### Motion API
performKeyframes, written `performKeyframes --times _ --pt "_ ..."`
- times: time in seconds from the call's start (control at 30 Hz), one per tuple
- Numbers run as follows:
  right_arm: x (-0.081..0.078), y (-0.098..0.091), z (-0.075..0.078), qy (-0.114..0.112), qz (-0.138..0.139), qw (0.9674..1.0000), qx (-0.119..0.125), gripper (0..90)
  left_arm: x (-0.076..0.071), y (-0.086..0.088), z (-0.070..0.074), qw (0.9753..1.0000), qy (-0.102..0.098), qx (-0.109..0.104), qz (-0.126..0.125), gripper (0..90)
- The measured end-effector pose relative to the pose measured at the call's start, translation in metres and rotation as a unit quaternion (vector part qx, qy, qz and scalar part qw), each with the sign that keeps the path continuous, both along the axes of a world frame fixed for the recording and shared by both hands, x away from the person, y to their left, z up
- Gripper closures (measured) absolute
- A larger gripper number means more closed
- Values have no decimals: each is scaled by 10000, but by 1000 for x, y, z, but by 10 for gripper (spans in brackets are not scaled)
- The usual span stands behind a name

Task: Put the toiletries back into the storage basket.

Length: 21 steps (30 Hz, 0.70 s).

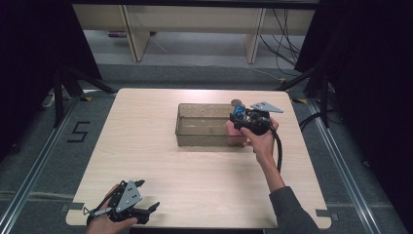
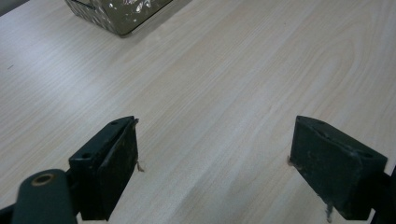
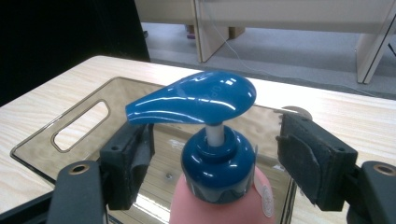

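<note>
pump bottle (image 3: 217, 186) upright in clear bin's (image 3: 42, 154) right end | my right claw (image 3: 217, 158) apart astride its blue collar, no contact | top-heavy, slick plastic; grip the pink body | left claw (image 2: 215, 163) open, empty

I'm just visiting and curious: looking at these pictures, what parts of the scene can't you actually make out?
- Pump bottle: right gripper view cuts its pink body off at the bottom edge.
- Same bottle, high view: the right gripper and the hand cover most of it.
- Clear bin: left gripper view shows just a corner; the top edge cuts the rest.
- Small round thing behind the bin: too small to identify.
</note>
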State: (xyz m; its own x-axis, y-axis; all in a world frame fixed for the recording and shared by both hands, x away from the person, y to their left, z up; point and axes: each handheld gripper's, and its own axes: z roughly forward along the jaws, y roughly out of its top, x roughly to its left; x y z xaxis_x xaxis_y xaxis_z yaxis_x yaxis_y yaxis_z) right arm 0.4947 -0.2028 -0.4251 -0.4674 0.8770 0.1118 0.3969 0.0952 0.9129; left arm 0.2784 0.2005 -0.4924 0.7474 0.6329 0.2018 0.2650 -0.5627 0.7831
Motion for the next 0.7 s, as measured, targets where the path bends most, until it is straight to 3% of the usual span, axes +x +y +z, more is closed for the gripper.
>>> performKeyframes --times 0.07,0.17,0.23,0.27,0.4,0.43,0.57,0.6,0.67,0.7 --pt "0 -1 0 -30 0 10000 -10 282 0 0 0 10000 -14 -9 14 148" --pt "-2 0 0 139 -51 9998 163 280 0 0 0 10000 -19 2 30 148" --pt "-1 -1 0 59 -33 10000 73 280 0 -1 0 9999 5 -110 29 148" --pt "-1 -1 0 74 -28 9999 144 280 0 0 1 10000 -3 1 6 149" --pt "-3 -1 2 128 -21 9998 138 280 0 -1 0 10000 -4 -85 26 149" --pt "-3 -2 3 71 -26 10000 12 280 0 0 1 10000 0 2 -3 148" --pt "-2 -1 1 46 -1 9999 126 278 1 0 0 10000 18 -5 -4 148" --pt "-3 -2 2 39 -20 9999 161 278 0 -1 -1 9999 8 -120 24 148" --pt "-4 -3 3 49 -43 9999 78 277 0 0 0 10000 -19 -1 10 148" --pt "-4 -3 3 109 -42 9998 163 277 0 0 -1 10000 -47 -6 33 148"
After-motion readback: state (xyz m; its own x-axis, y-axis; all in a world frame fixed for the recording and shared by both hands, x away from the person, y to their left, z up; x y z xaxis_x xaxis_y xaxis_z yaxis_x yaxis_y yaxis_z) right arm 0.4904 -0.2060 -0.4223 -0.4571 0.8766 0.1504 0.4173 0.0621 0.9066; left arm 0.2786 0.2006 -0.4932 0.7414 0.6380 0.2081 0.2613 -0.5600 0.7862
